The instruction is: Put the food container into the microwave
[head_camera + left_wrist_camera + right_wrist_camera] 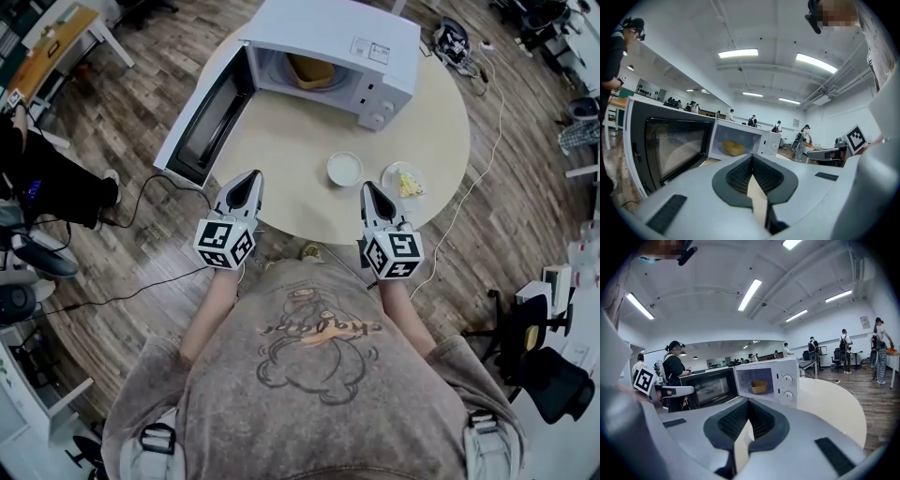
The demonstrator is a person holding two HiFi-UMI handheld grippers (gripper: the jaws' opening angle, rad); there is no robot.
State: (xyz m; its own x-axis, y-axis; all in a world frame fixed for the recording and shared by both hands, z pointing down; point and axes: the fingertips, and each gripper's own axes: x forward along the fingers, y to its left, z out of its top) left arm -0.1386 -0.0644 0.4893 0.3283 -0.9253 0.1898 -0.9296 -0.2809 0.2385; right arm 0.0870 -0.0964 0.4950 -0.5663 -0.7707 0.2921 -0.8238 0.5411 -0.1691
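Note:
The white microwave point(361, 52) stands at the far side of the round table point(281, 159), its door point(202, 117) swung wide open to the left. A yellow food container point(309, 70) sits inside the cavity; it also shows in the left gripper view point(733, 147) and the right gripper view point(759, 386). My left gripper point(251, 176) hovers at the table's near edge, shut and empty, pointing at the open door point(670, 145). My right gripper point(368, 187) is beside it, also shut with nothing held, facing the microwave front point(787, 378).
A small white round dish point(344, 169) and a plate with yellow food point(405, 180) lie on the table just ahead of my right gripper. Cables trail over the wooden floor point(141, 197). Several people stand in the room behind; one is close at the left point(675, 371).

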